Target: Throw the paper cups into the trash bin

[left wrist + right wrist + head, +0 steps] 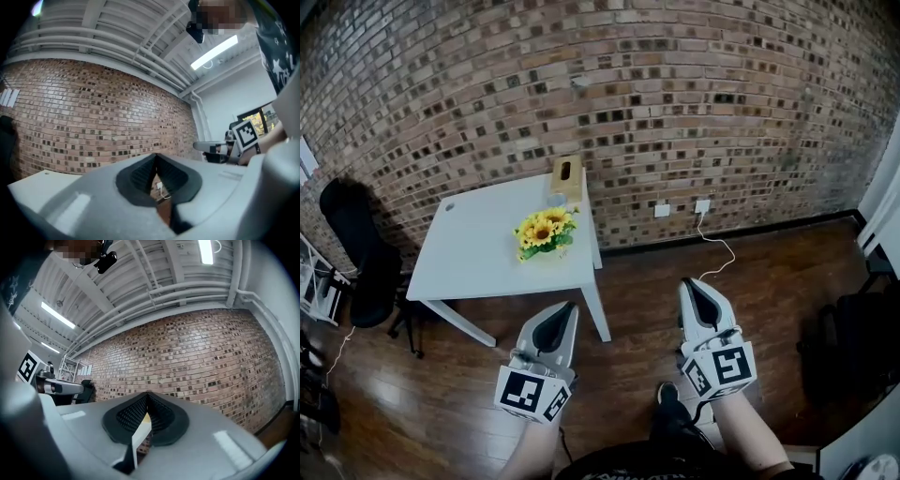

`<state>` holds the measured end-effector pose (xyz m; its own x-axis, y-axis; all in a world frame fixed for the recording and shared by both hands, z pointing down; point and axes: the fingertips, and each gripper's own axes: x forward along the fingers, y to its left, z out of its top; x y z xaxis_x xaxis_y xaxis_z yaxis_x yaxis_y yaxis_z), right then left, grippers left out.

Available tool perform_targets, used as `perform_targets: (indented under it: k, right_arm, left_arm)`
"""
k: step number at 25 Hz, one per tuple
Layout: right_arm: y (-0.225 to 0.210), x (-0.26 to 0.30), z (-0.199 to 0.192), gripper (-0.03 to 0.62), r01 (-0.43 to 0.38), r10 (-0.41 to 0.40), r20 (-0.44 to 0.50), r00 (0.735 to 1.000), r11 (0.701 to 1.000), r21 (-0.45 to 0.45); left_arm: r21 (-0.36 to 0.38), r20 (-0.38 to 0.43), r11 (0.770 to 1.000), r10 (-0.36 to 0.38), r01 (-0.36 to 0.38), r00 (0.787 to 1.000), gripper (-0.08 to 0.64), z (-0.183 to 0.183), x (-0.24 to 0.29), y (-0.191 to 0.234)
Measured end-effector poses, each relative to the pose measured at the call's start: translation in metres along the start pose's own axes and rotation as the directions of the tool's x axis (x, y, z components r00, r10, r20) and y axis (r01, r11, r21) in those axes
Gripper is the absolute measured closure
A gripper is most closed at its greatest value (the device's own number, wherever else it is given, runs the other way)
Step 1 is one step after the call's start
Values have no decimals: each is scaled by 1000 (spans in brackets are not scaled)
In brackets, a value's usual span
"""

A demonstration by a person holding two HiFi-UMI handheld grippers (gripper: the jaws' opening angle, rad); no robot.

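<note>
No paper cup or trash bin shows in any view. In the head view my left gripper (571,307) and right gripper (687,282) hang side by side over the wooden floor, in front of a white table (478,262). Both point toward the brick wall. The left gripper (155,157) has its dark ribbed jaws meeting at the tips with nothing between them. The right gripper (147,394) is likewise shut and holds nothing. Each gripper view catches the other gripper's marker cube at its edge.
On the table stand a bunch of sunflowers (546,231) and a wooden tissue box (567,176). A black chair (358,255) sits left of the table. A white cable (722,249) runs from wall sockets (662,210) across the floor. Dark furniture (861,339) stands at right.
</note>
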<state>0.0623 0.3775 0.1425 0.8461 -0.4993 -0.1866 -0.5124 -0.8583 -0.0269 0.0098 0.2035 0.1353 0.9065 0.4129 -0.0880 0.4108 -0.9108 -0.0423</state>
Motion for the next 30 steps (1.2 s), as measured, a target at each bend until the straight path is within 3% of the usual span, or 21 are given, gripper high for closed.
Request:
perform_targets:
  k: [7,14,21,30]
  right_arm:
    - [-68,81,-1,586,-76,80,34,996,991,-114]
    - [-114,130,-20,586,-148,148,-4,989,984,-97]
    - [-135,167,-43,584,-183,181,-38,983,981,-58]
    - [-139,252,-63,585,-247,245,-30,969,961,-125]
  left_arm:
    - [21,0,999,42,-42,999,555,-10,105,9]
    - [29,-24,993,115,-115,993,555,-20,177,24]
    - [29,-54,995,99,-97,994,555,-34,222,32]
    - [-3,-48,991,136,-136,990,555,-62,285,94]
